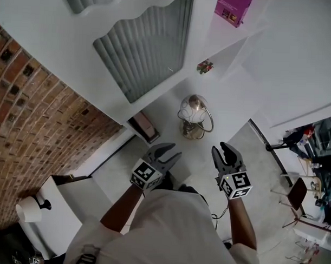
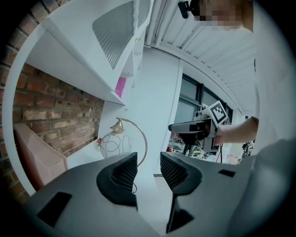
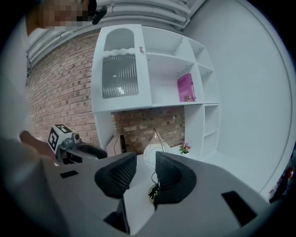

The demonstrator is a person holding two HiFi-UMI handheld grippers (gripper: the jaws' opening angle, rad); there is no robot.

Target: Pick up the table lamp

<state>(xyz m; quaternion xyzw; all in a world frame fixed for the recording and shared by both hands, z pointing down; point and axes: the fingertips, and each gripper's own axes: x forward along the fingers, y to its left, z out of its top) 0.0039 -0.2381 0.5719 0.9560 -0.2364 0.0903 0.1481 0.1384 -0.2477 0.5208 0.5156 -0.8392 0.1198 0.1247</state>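
The table lamp (image 1: 194, 116) has a round white globe with black swirl lines under a curved gold arm. It stands on the white desk top (image 1: 172, 104) below the shelves. Both grippers hang short of it and apart from it: my left gripper (image 1: 167, 156) to its lower left, my right gripper (image 1: 224, 152) to its lower right. Each is open with nothing between its jaws. In the left gripper view the lamp (image 2: 118, 141) shows beyond the left jaw. In the right gripper view the lamp (image 3: 152, 150) stands straight ahead, with its black cord (image 3: 152, 190) trailing on the desk.
A white cabinet with a ribbed glass door (image 1: 147, 47) overhangs the desk. A pink box (image 1: 233, 7) sits on a shelf, with a small flower bunch (image 1: 204, 65) lower down. A pinkish flat box (image 1: 146, 127) leans by the brick wall (image 1: 30, 113). A chair (image 1: 296, 193) stands at right.
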